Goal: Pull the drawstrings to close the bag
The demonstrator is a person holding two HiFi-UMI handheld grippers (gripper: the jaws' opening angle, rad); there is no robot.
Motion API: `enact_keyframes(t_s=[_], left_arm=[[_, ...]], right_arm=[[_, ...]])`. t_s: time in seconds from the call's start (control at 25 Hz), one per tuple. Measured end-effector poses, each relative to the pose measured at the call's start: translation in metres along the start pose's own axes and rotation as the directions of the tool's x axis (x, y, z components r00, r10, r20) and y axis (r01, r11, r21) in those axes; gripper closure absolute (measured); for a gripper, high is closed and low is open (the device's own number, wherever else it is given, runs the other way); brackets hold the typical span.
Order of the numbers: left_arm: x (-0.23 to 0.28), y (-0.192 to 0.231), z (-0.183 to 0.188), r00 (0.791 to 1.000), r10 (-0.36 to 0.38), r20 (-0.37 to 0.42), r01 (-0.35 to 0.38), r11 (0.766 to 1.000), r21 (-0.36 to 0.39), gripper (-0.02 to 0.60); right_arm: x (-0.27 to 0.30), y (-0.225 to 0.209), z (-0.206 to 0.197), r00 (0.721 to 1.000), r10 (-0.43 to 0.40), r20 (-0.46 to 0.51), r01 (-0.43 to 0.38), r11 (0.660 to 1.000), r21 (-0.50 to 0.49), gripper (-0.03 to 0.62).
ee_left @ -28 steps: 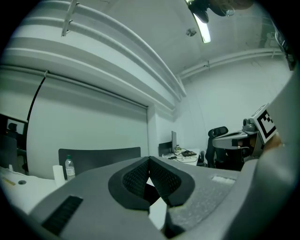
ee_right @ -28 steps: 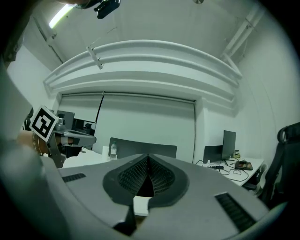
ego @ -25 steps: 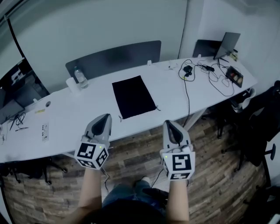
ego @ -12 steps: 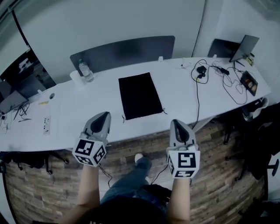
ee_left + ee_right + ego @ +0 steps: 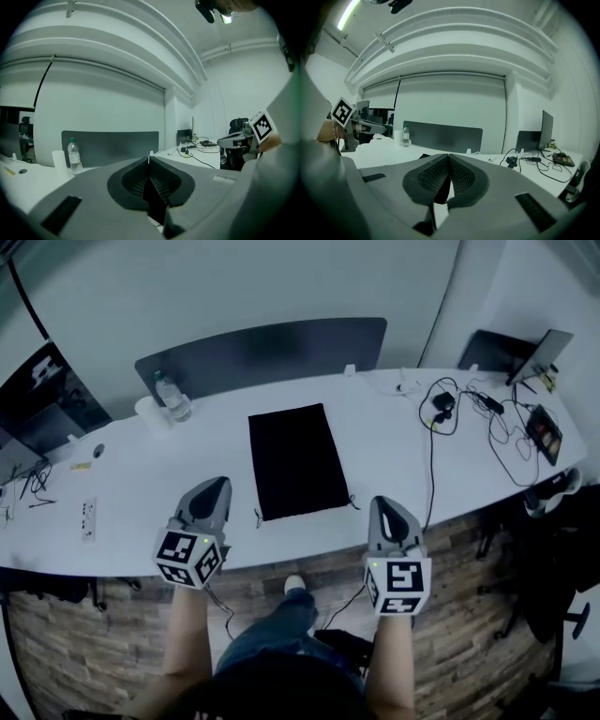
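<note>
A flat black drawstring bag (image 5: pixel 294 459) lies on the long white table (image 5: pixel 122 502), its mouth toward the near edge with short string ends at both near corners. My left gripper (image 5: pixel 217 486) hovers over the table's near edge, left of the bag, jaws shut and empty (image 5: pixel 149 159). Held level with it, my right gripper (image 5: pixel 387 505) is to the right of the bag, also shut on nothing (image 5: pixel 448 155). Neither touches the bag.
A water bottle (image 5: pixel 172 396) and a paper cup (image 5: pixel 148 412) stand at the back left. Cables and a charger (image 5: pixel 441 407) sprawl at the right, with a laptop (image 5: pixel 544 345) beyond. A dark divider panel (image 5: pixel 272 345) runs behind the table. Wooden floor lies below.
The view has come closer to the table. Both grippers moved forward toward its near edge, staying shut, and now flank the bag's near end.
</note>
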State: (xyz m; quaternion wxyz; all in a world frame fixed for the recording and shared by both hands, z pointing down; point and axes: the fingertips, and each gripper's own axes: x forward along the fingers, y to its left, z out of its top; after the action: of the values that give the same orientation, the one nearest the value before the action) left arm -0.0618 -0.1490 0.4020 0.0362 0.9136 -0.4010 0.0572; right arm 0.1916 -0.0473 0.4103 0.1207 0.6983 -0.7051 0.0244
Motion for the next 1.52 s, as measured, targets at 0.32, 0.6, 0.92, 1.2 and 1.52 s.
enact_keyframes(t_s=[0.32, 0.6, 0.92, 1.2, 1.52], left_arm=[[0.061, 0.042, -0.01, 0.999, 0.017, -0.035, -0.017, 1.0, -0.017, 0.583], [0.089, 0.056, -0.044, 0.988, -0.066, -0.138, 0.063, 0.998, -0.026, 0.477], [0.09, 0.045, -0.083, 0.955, -0.17, -0.243, 0.174, 0.985, -0.005, 0.476], [0.08, 0.016, -0.122, 0.868, -0.307, -0.39, 0.363, 0.929, 0.075, 0.477], [0.067, -0.001, -0.159, 0.677, -0.441, -0.589, 0.598, 0.796, 0.093, 0.476]], right_arm=[[0.074, -0.027, 0.004, 1.0, 0.004, -0.028, -0.004, 1.0, 0.007, 0.6], [0.116, -0.024, -0.021, 0.99, 0.065, -0.125, -0.061, 0.998, 0.036, 0.476], [0.12, -0.019, -0.063, 0.956, 0.148, -0.253, -0.137, 0.989, 0.061, 0.48], [0.112, -0.008, -0.102, 0.915, 0.224, -0.335, -0.2, 0.974, 0.107, 0.5], [0.103, -0.002, -0.132, 0.868, 0.282, -0.409, -0.242, 0.959, 0.147, 0.51]])
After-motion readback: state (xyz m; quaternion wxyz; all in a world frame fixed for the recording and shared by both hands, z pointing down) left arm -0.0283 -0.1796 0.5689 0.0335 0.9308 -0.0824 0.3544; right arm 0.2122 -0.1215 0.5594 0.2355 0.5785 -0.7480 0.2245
